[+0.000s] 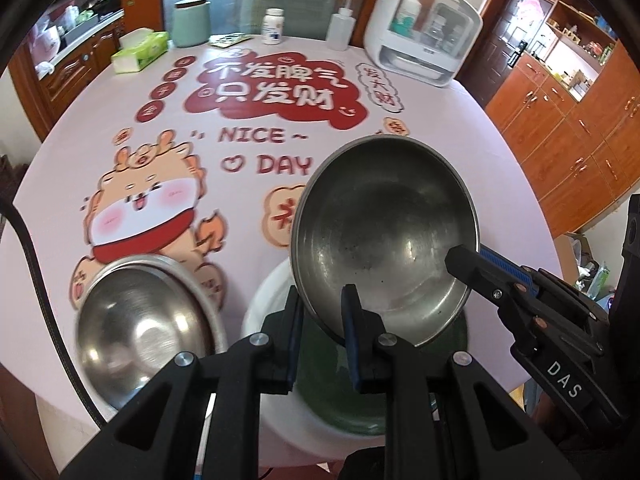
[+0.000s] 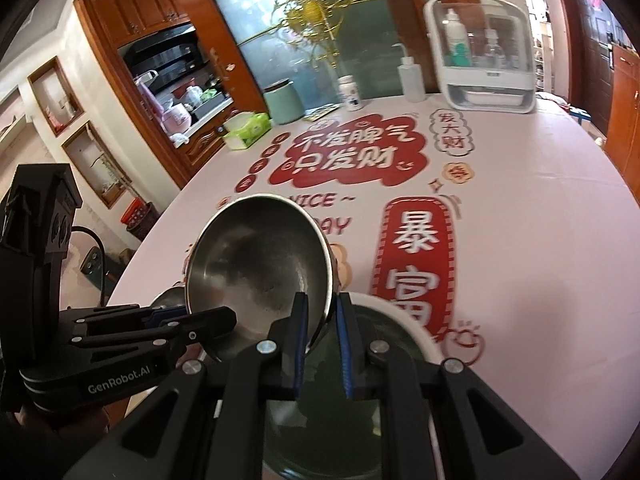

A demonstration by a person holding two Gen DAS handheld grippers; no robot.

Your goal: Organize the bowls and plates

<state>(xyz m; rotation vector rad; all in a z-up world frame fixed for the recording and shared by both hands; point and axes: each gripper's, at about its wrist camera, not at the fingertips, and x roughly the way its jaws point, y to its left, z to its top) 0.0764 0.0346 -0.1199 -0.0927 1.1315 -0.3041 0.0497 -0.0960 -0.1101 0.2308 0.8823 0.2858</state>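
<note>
Both grippers hold one steel bowl [image 1: 384, 236] tilted above the worktop [image 1: 120, 128]; the left gripper [image 1: 322, 308] has its fingers clenched on the bowl's near rim, one finger inside and one outside; the right gripper [image 2: 322, 312] grasps the rim on the opposite side the same way, its fingers clamped on the bowl wall; the bowl hangs over a white dish [image 1: 264, 304] with a dark green inside, which sits at the near edge of the worktop; a second steel bowl [image 1: 144, 328] rests on the worktop just left of the dish, blurred; a tissue box [image 1: 140, 50], a green canister [image 1: 192, 22] and a white cabinet [image 1: 424, 28] stand along the far side.
</note>
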